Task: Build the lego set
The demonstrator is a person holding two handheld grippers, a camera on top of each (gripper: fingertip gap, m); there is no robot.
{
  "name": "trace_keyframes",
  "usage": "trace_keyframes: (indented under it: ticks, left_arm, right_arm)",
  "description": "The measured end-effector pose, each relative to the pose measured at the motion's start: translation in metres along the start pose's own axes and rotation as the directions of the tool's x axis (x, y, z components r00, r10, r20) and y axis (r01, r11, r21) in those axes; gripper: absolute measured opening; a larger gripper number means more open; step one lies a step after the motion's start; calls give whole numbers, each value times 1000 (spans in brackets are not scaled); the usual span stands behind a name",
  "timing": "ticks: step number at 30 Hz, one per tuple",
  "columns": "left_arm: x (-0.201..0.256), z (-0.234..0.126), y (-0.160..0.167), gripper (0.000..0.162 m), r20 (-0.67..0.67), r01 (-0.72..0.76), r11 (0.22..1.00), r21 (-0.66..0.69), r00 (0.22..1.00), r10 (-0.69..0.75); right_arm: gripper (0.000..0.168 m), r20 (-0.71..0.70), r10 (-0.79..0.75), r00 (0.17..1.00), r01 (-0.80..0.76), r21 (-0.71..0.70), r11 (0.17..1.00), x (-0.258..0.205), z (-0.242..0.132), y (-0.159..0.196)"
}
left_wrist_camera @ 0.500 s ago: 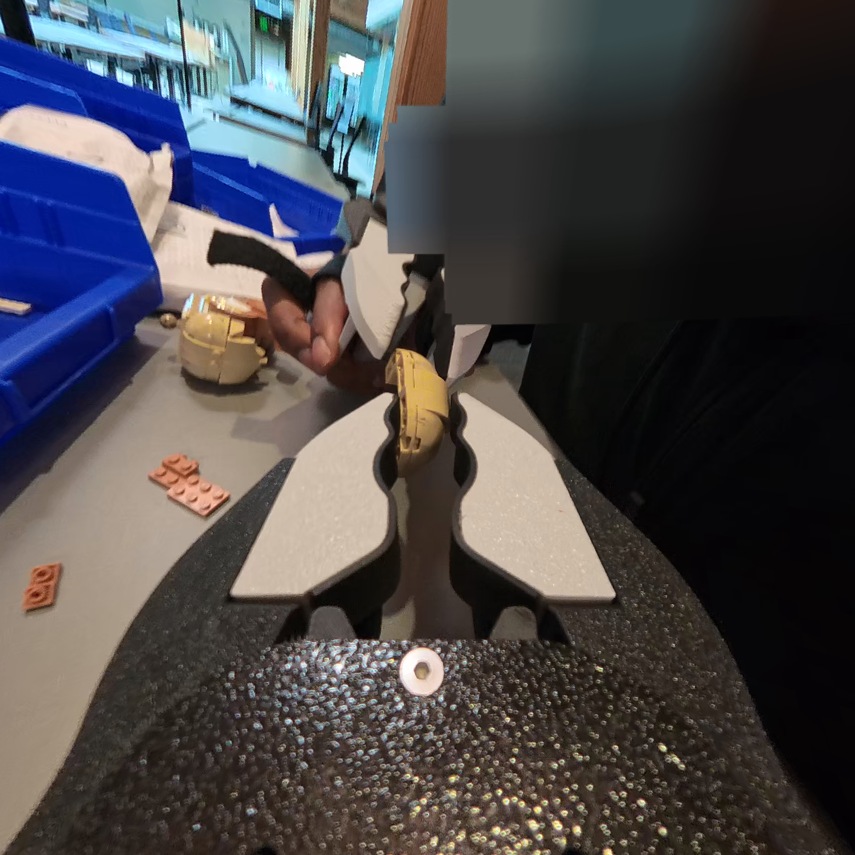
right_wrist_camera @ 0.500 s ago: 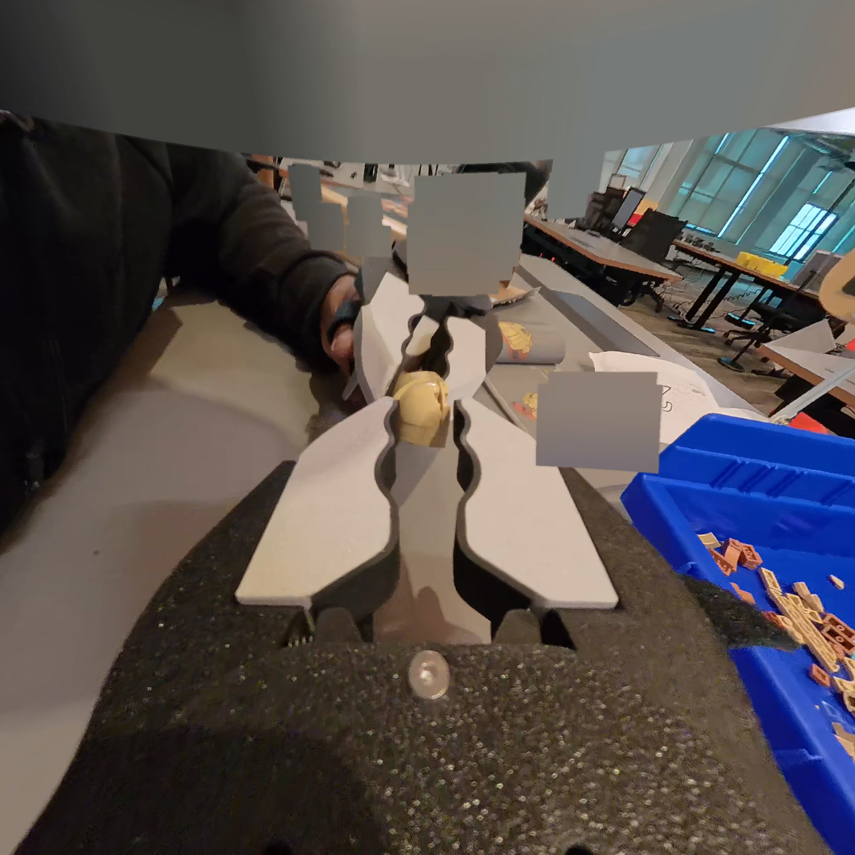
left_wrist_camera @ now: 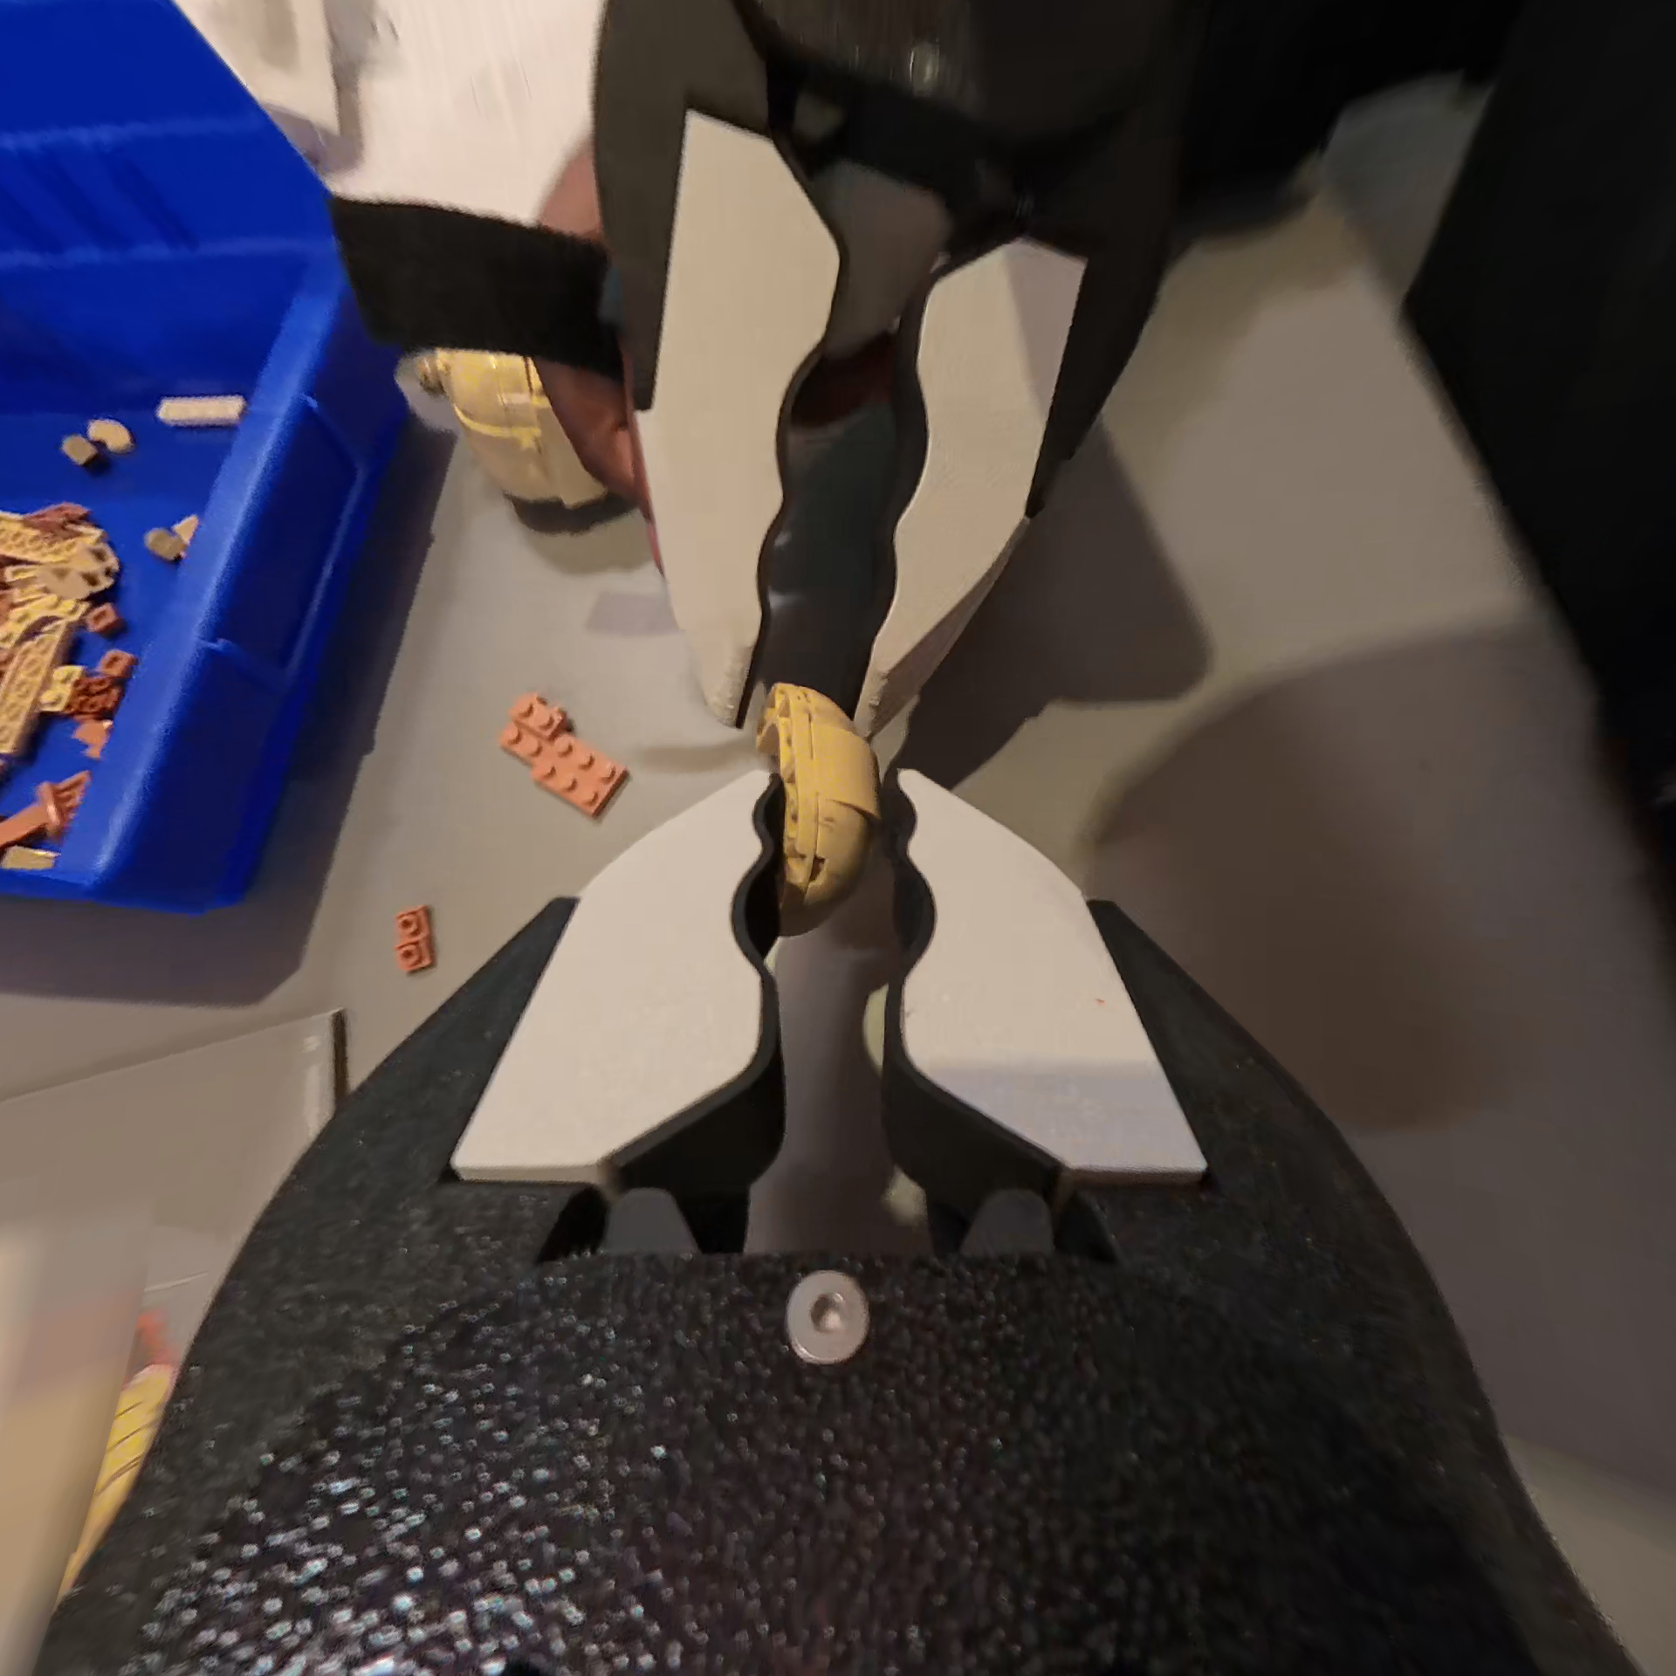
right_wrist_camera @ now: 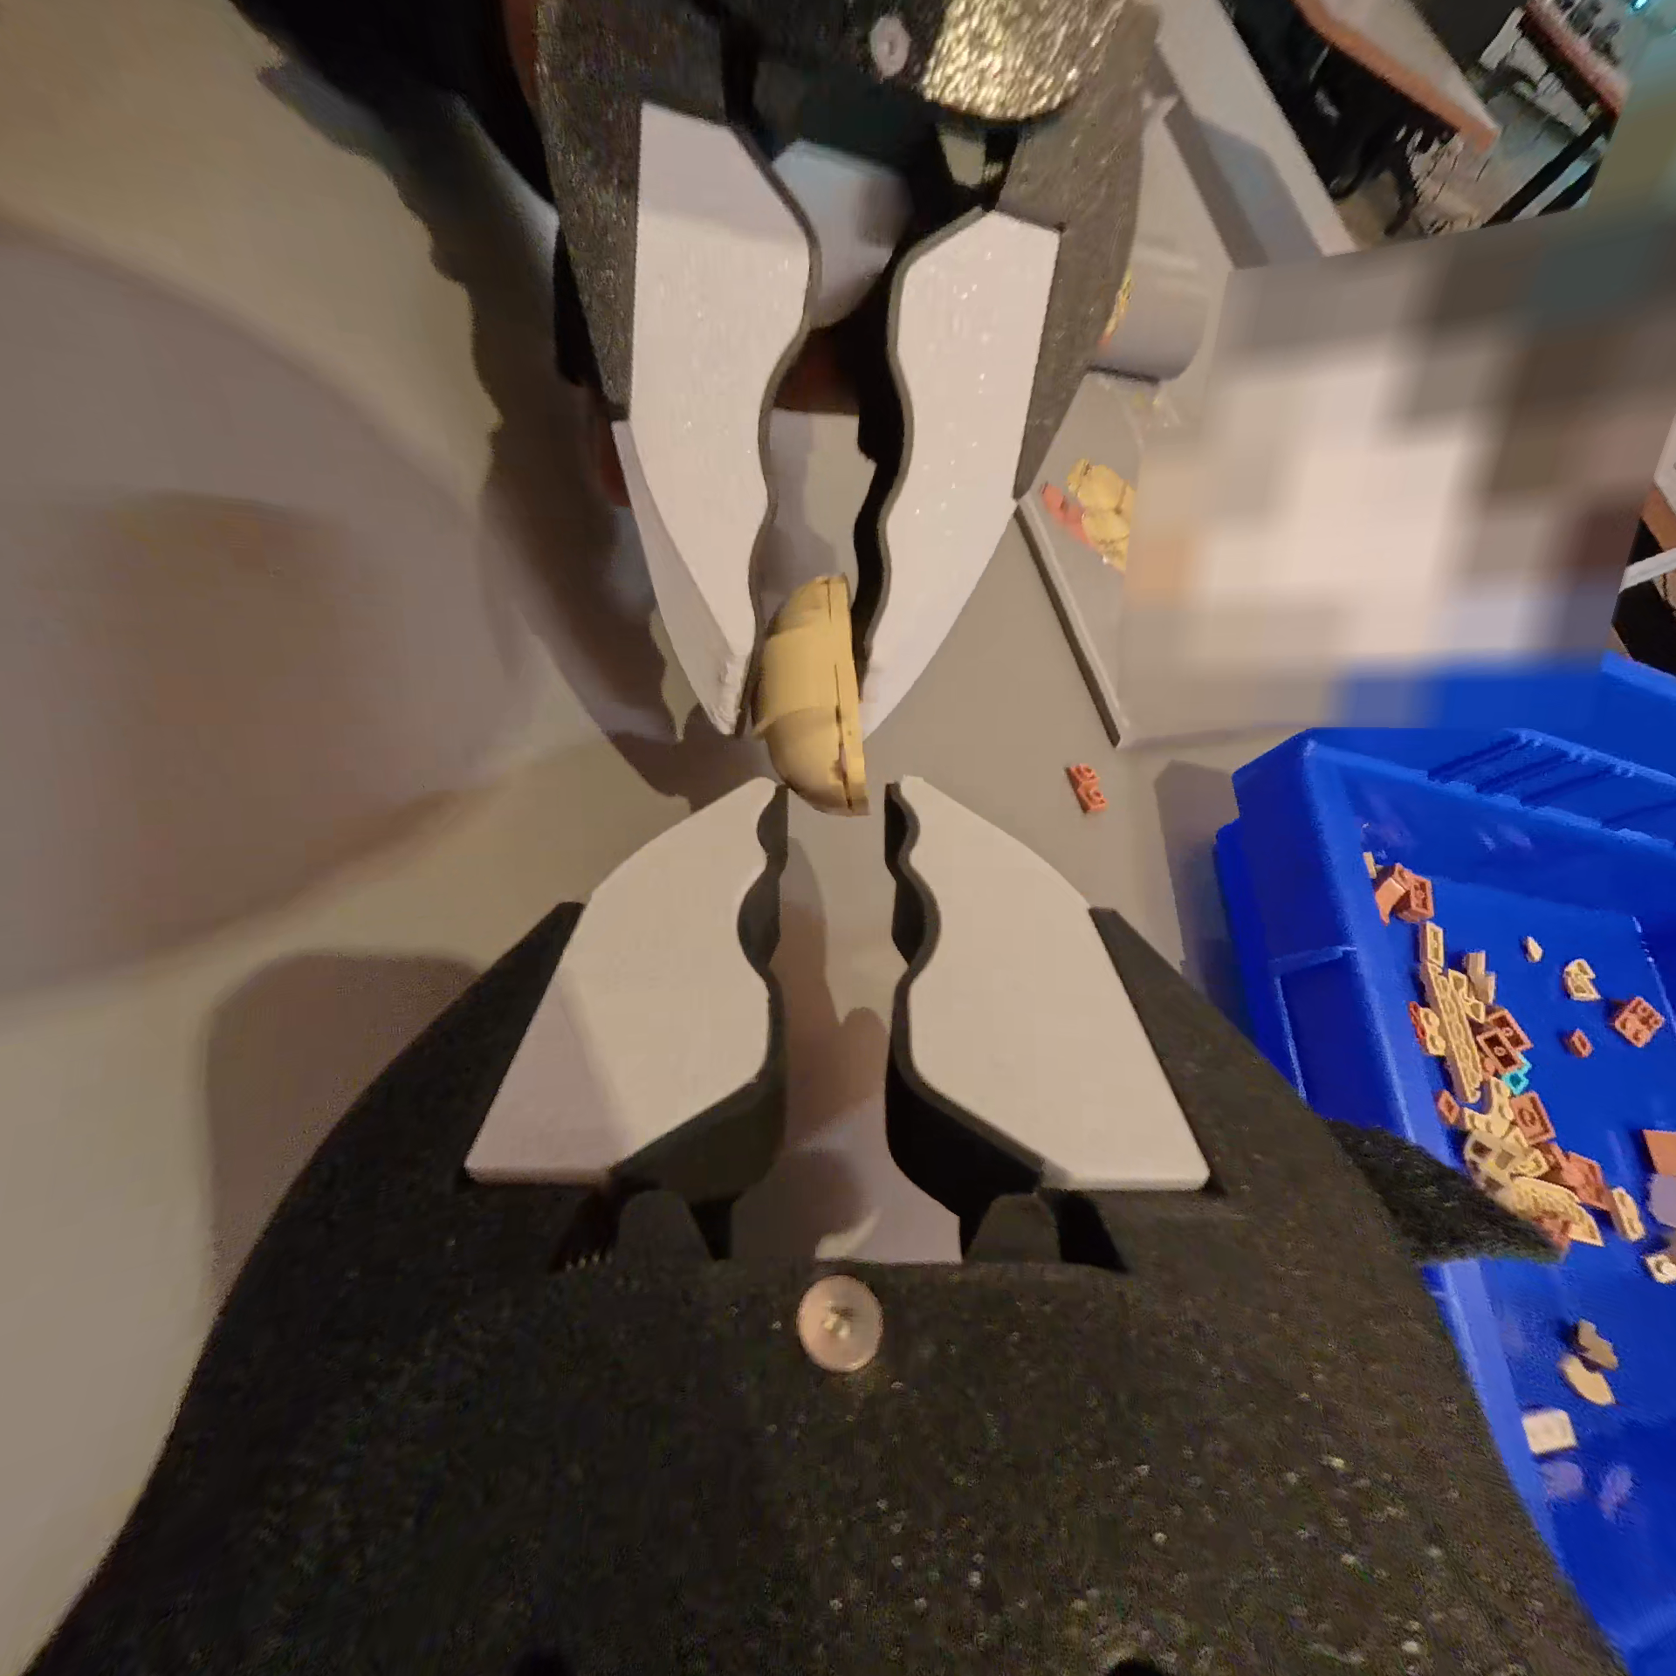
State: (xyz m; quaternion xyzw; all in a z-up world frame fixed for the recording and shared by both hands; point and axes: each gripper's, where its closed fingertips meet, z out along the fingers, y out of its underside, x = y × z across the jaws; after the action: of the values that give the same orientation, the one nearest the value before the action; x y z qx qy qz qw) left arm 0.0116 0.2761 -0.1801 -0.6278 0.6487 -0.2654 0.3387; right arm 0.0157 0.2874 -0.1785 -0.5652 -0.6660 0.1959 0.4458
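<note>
No readable writing anywhere; the paper patches are blurred over. The blue bin (right_wrist_camera: 1360, 907) holds a scatter of tan and brown loose bricks (right_wrist_camera: 1496, 1070). On the grey table (left_wrist_camera: 508, 635), brown plates (left_wrist_camera: 560, 760) lie just beside the bin. The left gripper (left_wrist_camera: 830, 798) is clamped narrow on the tan curved piece (left_wrist_camera: 821, 816), held above the table. The right gripper (right_wrist_camera: 830, 789) faces it tip to tip, fingers parted, its tips just at the piece's end; whether it grips, I cannot tell
</note>
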Motion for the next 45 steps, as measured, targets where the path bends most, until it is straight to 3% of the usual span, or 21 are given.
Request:
trace_keyframes:
  ticks: [11, 15, 29, 45]
  left_arm:
    - [10, 2, 2, 20, -32, -19, 982, -187, 999, 14]
    - [11, 2, -1, 19, -45, 34, 975, -221, 998, -45]
    - [19, -2, -26, 20, -36, -5, 972, -235, 999, -4]
    - [16, -3, -18, 19, 7, 34, 956, -291, 999, -33]
  right_arm:
    - [20, 21, -69, 997, 71, -187, 980, -10, 5, 10]
    - [20, 22, -77, 997, 80, -224, 971, -11, 4, 10]
    - [21, 14, -103, 995, 103, -280, 955, -11, 2, 7]
    - [20, -70, -251, 966, 199, -424, 884, -4, 9, 11]
